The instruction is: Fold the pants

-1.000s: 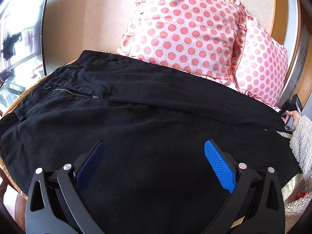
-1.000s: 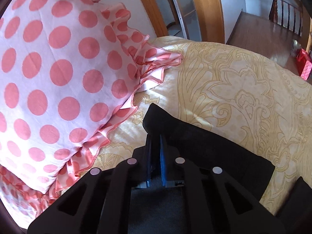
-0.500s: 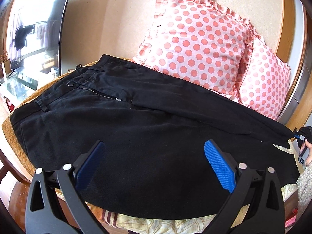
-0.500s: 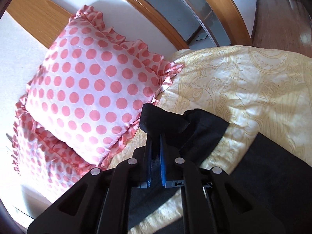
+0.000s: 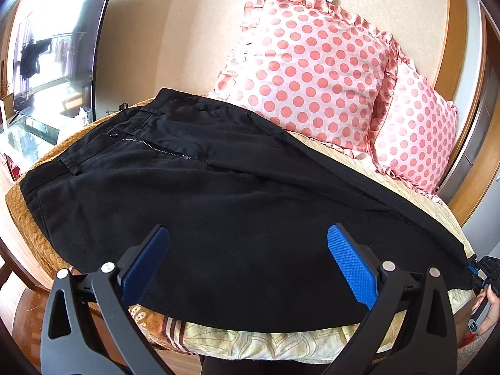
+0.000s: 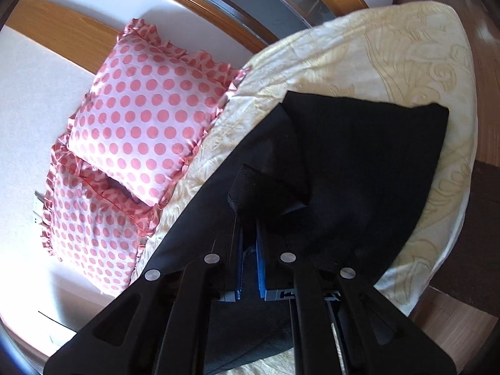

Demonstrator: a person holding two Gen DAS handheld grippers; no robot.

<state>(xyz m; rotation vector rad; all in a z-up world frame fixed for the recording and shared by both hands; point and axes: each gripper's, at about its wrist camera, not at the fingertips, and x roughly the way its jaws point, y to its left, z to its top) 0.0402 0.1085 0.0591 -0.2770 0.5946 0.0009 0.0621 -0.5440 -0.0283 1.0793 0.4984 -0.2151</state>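
Black pants lie spread across the bed, waistband and zipper at the left, legs running right. My left gripper is open and empty, hovering above the near leg by the bed's front edge. My right gripper is shut on the hem of one pant leg and holds it lifted above the other leg, which lies flat on the bedspread. The right gripper also shows at the far right of the left wrist view, with the leg stretched taut to it.
Two pink polka-dot pillows lean against the wall behind the pants; they also show in the right wrist view. The cream patterned bedspread covers the bed. Wooden floor lies past the bed's edge. A mirror stands at the left.
Both grippers have pulled back and up from the bed. The right gripper has lifted and drawn the gripped leg hem out over the other leg. The left gripper stays open.
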